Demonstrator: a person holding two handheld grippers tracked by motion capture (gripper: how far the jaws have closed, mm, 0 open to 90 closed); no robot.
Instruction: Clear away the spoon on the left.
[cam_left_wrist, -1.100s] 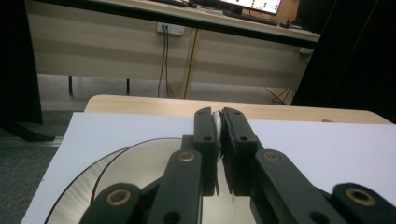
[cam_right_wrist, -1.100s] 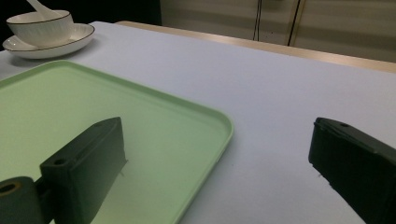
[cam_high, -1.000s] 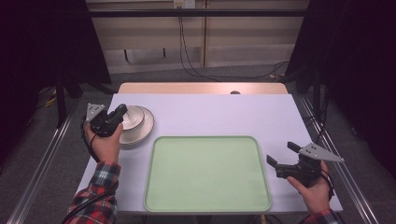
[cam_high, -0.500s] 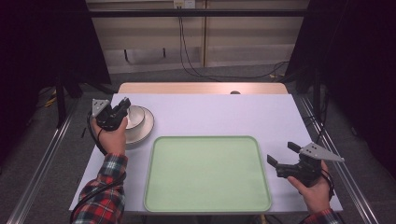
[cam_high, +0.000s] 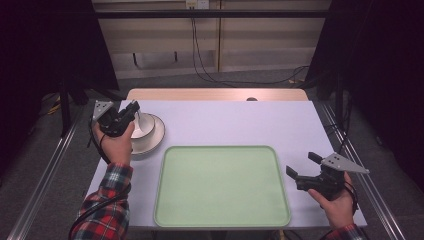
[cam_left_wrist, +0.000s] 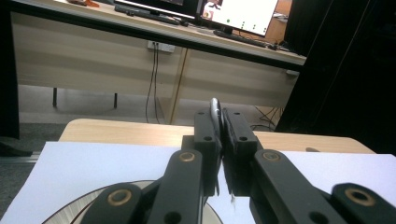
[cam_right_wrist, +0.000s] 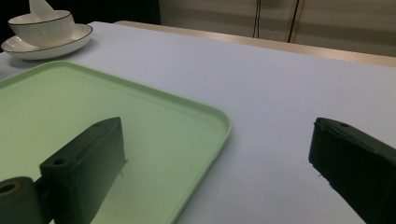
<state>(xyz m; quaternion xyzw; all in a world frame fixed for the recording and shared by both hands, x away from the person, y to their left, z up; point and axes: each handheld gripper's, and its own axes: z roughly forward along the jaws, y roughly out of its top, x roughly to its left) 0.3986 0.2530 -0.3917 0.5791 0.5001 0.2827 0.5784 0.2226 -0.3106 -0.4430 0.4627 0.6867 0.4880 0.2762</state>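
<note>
Left tool (cam_high: 131, 111) clamped on a thin spoon handle (cam_left_wrist: 215, 110) over bowl (cam_high: 141, 127) on plate (cam_high: 155, 140); lift straight up, w/o tilting. Right tool (cam_high: 303, 166) gapes idle (near tray (cam_high: 222, 187)).

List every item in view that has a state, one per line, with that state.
Left gripper: shut on the bowl rim.
Right gripper: open, holding nothing, beside the tray.
Bowl: upright on the plate.
Plate: flat on the table, under the bowl.
Tray: flat, nothing on it.
</note>
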